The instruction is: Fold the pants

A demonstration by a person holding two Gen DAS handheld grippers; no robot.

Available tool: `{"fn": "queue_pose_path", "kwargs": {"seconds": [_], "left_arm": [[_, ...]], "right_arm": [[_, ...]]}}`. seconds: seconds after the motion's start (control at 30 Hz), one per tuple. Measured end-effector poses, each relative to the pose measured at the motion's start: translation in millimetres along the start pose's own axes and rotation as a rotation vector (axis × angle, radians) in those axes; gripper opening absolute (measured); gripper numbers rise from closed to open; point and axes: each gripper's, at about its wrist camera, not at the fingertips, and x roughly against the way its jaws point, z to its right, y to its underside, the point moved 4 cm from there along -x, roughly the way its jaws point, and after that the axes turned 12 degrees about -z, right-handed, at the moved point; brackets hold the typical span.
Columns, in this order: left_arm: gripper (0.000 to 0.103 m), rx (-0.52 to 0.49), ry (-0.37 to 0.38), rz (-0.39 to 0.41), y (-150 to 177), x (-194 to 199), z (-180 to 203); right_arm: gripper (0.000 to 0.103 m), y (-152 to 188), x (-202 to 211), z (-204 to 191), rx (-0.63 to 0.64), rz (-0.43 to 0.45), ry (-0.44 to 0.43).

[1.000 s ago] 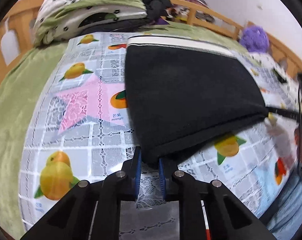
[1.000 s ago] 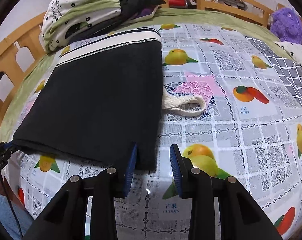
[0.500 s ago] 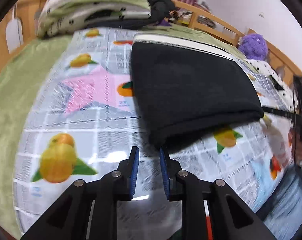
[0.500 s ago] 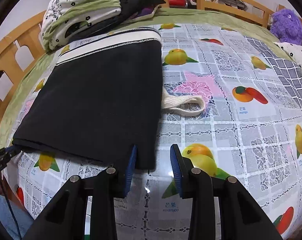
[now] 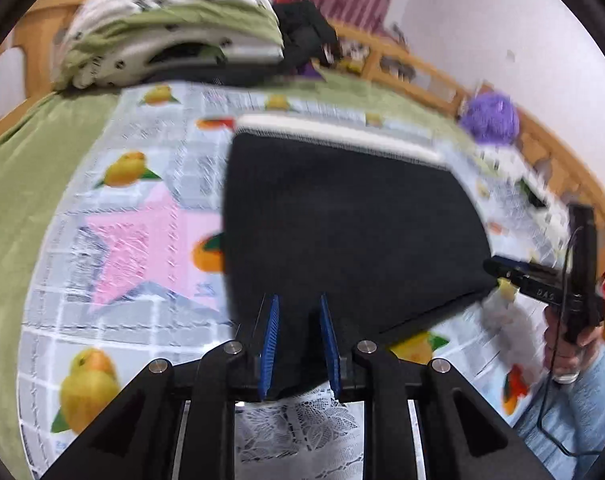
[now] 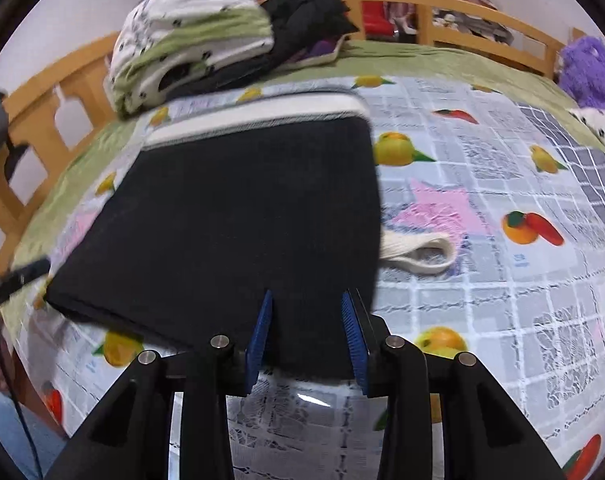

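Black pants (image 5: 342,220) lie folded flat on the fruit-print cloth (image 5: 142,248), with their white waistband (image 5: 334,136) at the far end. My left gripper (image 5: 298,300) hovers over their near edge. Its jaws stand slightly apart with black fabric showing between the blue pads (image 5: 271,336), which do not pinch it. In the right wrist view the pants (image 6: 242,220) fill the middle. My right gripper (image 6: 307,296) sits over their near right corner, jaws opening, fabric between them but not gripped. A cream drawstring loop (image 6: 418,254) sticks out from the right side.
A folded spotted quilt (image 6: 190,40) and dark clothes (image 6: 310,12) are piled at the head of the bed. A purple plush toy (image 6: 590,72) sits at the far right by the wooden bed rail (image 6: 462,12). A green blanket (image 5: 6,200) borders the cloth. A hand (image 5: 562,340) shows at right.
The left gripper pulled back off the pants' corner, then came forward over their near edge with jaws a little wider. The right gripper shifted onto the near right corner and spread slightly.
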Motion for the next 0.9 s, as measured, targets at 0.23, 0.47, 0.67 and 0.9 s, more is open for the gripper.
{"fn": "queue_pose_path", "kwargs": {"seconds": [0.23, 0.47, 0.67, 0.9], "left_arm": [[0.025, -0.079, -0.002, 0.003, -2.4, 2.8, 15.4], [0.034, -0.137, 0.14, -0.01, -43.8, -21.0, 70.6], [0.034, -0.267, 0.041, -0.044, -26.1, -40.9, 82.9], [0.036, -0.203, 0.008, -0.024, -7.5, -12.2, 49.4]], "right_arm": [[0.038, -2.3, 12.9, -4.4, 0.023, 0.024, -0.028], [0.039, -25.7, 1.0, -45.8, 0.096, 0.037, -0.172], [0.043, -9.1, -1.5, -48.4, 0.231, 0.059, -0.02], [0.044, 0.6, 3.8, 4.8, 0.107, 0.042, 0.056]]}}
